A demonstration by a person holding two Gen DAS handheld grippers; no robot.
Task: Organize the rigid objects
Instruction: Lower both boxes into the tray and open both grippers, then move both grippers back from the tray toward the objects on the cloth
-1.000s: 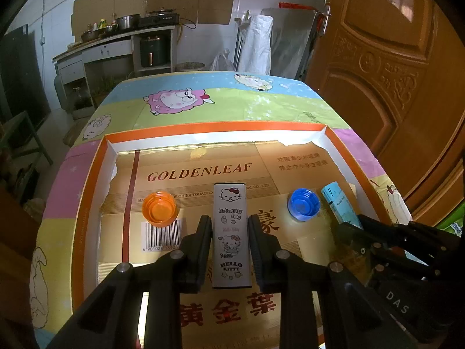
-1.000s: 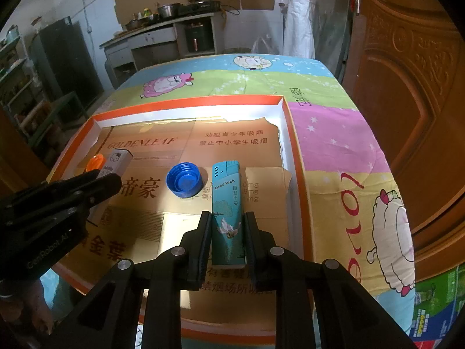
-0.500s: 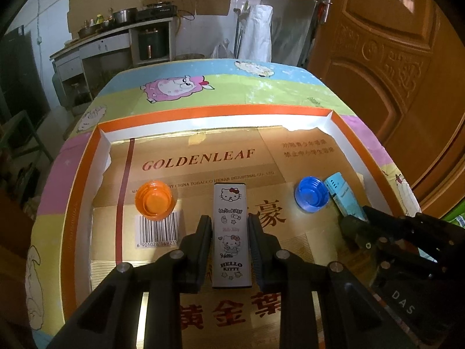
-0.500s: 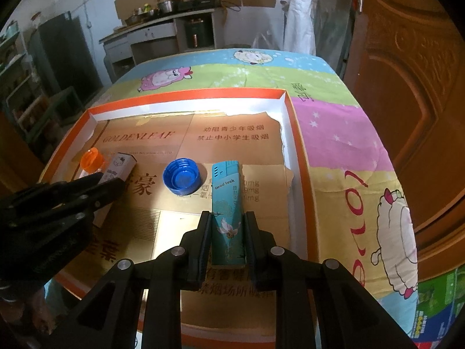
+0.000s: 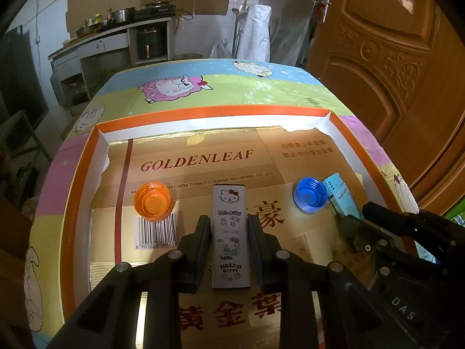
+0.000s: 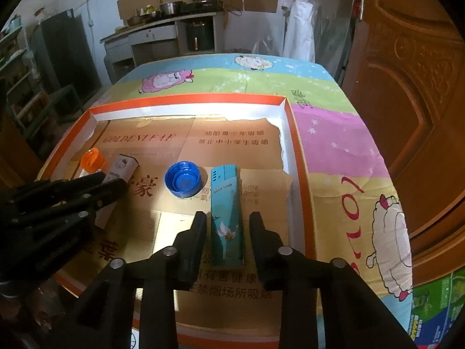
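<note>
Lighters: the white lighter [image 5: 231, 232], mid-tray [image 5: 218, 116], is clamped by the left gripper [image 5: 229, 232]; the teal lighter [image 6: 226, 218] lies by the tray's right edge between the right gripper's [image 6: 228, 226] parted fingers. Both look light, stiff, slick; take them across the long sides.

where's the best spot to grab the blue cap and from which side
Grip the blue cap across its ribbed outer wall, coming straight down from above. It sits open side up and its wall is low, so a level approach has little to bite on. Set the fingers front and back, since the teal lighter lies close on its right. The right gripper is nearest, though it straddles that lighter now.
</note>
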